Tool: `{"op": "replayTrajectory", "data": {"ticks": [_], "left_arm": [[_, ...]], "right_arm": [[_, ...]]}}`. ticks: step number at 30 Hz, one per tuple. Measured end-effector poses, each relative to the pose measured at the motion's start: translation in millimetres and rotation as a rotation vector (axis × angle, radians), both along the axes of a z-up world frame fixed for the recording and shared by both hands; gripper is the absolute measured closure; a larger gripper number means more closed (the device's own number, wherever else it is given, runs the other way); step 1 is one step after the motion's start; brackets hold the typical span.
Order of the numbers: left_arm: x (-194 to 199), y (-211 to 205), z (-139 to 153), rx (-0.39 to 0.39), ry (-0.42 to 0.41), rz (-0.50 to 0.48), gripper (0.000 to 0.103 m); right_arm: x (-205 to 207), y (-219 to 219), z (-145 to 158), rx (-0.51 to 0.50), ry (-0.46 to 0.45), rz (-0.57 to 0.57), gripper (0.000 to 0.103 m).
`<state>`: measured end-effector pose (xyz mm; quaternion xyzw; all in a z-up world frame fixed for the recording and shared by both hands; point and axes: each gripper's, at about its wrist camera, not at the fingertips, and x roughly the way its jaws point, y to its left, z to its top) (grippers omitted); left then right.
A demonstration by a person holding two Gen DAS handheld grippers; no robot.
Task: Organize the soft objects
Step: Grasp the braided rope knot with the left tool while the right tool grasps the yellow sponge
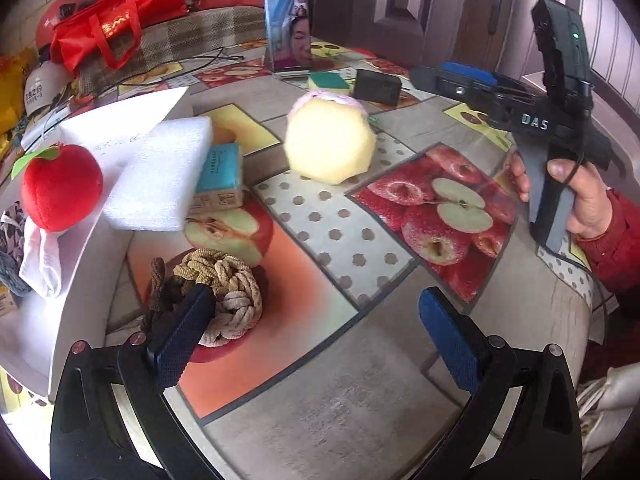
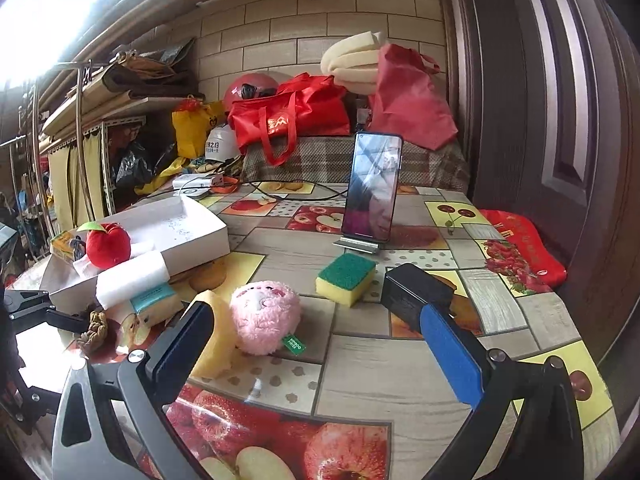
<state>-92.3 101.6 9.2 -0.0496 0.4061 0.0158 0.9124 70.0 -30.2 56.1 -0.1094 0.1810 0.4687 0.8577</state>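
My left gripper [image 1: 316, 314] is open and empty; its left finger stands just in front of a braided rope knot [image 1: 218, 284] on the table, also in the right wrist view [image 2: 93, 326]. A pale yellow foam piece [image 1: 330, 140] stands mid-table with a pink plush toy [image 2: 267, 316] behind it. A yellow-green sponge [image 2: 346, 278] lies farther back. A red plush apple [image 1: 60, 186], a white foam block [image 1: 162, 174] and a teal tissue pack [image 1: 220, 176] sit at a white box [image 2: 192, 232]. My right gripper [image 2: 320, 330] is open and empty, above the table near the pink plush.
A phone [image 2: 372, 188] stands on a holder at the back. A black box [image 2: 416, 288] lies by the right finger. Red bags [image 2: 288, 118] and helmets are stacked behind the table. A door [image 2: 540, 100] is on the right. The right-hand tool [image 1: 552, 120] is at the right.
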Motion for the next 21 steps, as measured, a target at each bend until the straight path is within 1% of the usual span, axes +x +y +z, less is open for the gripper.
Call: {"op": "replayTrajectory", "data": {"ticks": [2, 4, 7, 9, 11, 12, 13, 14, 15, 16, 17, 18, 19, 21], "left_arm": [[1, -20, 5, -0.007, -0.015, -0.07, 0.001], [-5, -29, 15, 0.004, -0.06, -0.077, 0.002], [-18, -15, 28, -0.006, -0.137, 0.015, 0.002], [-22, 0, 30, -0.005, -0.144, 0.077, 0.002], [-16, 12, 27, -0.048, -0.112, 0.104, 0.002], [-11, 14, 24, -0.065, -0.091, 0.099, 0.002], [-5, 13, 21, -0.058, -0.069, 0.089, 0.002], [0, 11, 17, -0.031, -0.047, 0.09, 0.005], [6, 8, 13, -0.006, -0.02, 0.093, 0.009], [11, 7, 9, 0.01, 0.008, 0.094, 0.01], [16, 6, 4, 0.021, 0.033, 0.097, 0.012], [19, 6, -1, 0.03, 0.055, 0.1, 0.018], [21, 6, -6, 0.044, 0.071, 0.102, 0.02], [23, 3, -7, 0.074, 0.075, 0.097, 0.021]], "right_arm": [[2, -2, -1, 0.002, 0.012, 0.007, 0.0], [3, -4, -1, 0.015, 0.022, 0.027, 0.0], [-4, 1, 0, -0.002, 0.003, 0.085, 0.0], [-13, 15, -2, -0.053, -0.027, 0.135, 0.0], [-24, 32, -5, -0.107, -0.064, 0.185, 0.0], [-30, 43, -7, -0.136, -0.085, 0.214, 0.0], [-37, 52, -10, -0.165, -0.11, 0.236, 0.0], [-44, 62, -12, -0.194, -0.139, 0.253, 0.0], [-51, 72, -16, -0.229, -0.17, 0.27, 0.0], [-57, 81, -20, -0.269, -0.201, 0.276, 0.002], [-61, 89, -27, -0.321, -0.23, 0.272, 0.005], [-64, 97, -33, -0.375, -0.25, 0.267, 0.007], [-66, 103, -40, -0.423, -0.266, 0.257, 0.012], [-66, 110, -48, -0.484, -0.279, 0.236, 0.016]]}}
